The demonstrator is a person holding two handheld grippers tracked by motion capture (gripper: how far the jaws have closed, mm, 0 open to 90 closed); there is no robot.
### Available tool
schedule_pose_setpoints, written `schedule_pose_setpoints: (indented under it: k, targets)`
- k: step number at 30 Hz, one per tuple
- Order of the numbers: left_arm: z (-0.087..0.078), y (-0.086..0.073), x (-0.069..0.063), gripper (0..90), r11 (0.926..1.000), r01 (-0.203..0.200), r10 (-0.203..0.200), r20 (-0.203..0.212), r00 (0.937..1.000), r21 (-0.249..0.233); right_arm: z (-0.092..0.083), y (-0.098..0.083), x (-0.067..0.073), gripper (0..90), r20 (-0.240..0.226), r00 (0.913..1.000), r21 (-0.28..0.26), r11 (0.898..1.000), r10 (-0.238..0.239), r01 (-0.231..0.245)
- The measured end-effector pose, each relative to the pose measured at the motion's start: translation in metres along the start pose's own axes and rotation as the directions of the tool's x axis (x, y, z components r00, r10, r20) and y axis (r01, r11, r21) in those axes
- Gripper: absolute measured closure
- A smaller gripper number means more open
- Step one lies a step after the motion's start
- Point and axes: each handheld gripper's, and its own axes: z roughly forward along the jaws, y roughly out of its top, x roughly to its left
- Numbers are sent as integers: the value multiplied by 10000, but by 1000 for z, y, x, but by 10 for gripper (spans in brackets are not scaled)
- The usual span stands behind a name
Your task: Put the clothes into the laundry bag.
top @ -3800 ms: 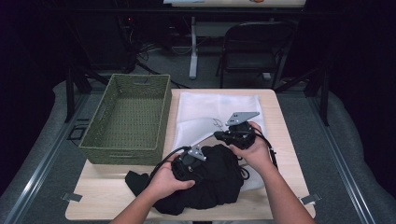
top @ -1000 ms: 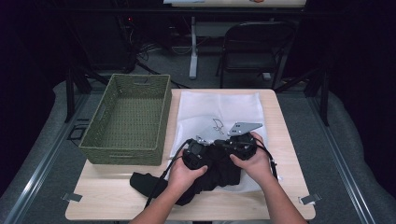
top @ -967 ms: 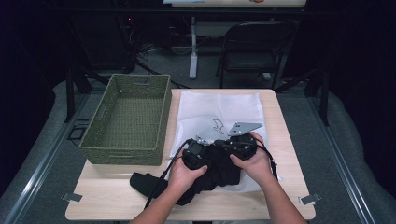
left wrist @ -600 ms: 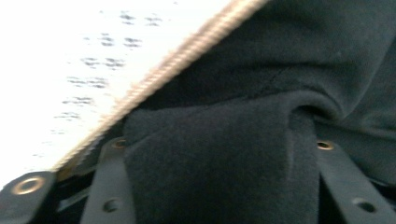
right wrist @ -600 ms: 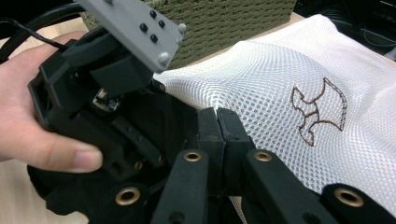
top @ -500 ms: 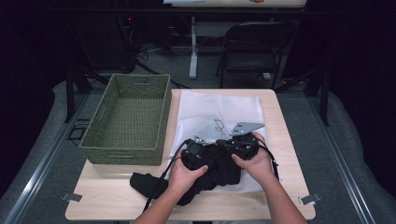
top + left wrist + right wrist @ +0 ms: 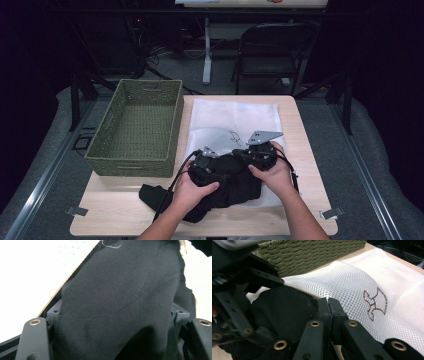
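A black garment [image 7: 225,192] lies bunched at the table's front, its upper part at the mouth of a white mesh bag [image 7: 235,117]. My right gripper [image 7: 250,154] is shut on the bag's near edge; in the right gripper view its jaws [image 7: 328,300] meet on the mesh [image 7: 352,282] just above the garment [image 7: 284,307]. My left gripper [image 7: 202,167] rests on the garment to the left. Its jaws [image 7: 117,315] have just been opening and stand wide apart, with the black cloth [image 7: 120,290] heaped loosely between them.
An empty green woven basket [image 7: 137,127] stands at the left of the table, close to the bag's left edge, and shows behind the mesh as the basket [image 7: 312,252]. A folding chair [image 7: 272,55] stands beyond the far edge. The bag carries a small brown emblem [image 7: 375,303].
Since the oldest frame the hands have drawn together and the garment has bunched toward the bag's mouth. In the last second the left hand rose slightly; the right hand stayed still.
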Motion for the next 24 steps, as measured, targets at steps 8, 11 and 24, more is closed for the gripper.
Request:
schedule_pose_setpoints:
  k: [8,11,24]
  targets:
    - [-20,-9,1,252,9999,-138,139,85,9999,-39,0,0,-1,892,-24,10000,-12,10000,33,-33]
    - [-24,-13,0,242,9999,-160,160,70,9998,-15,-1,0,-1,892,-31,10000,-18,10000,52,-52]
    - [-6,-28,-1,210,9985,-299,288,251,9993,463,0,0,0,892,-48,10000,-39,10000,15,-15]
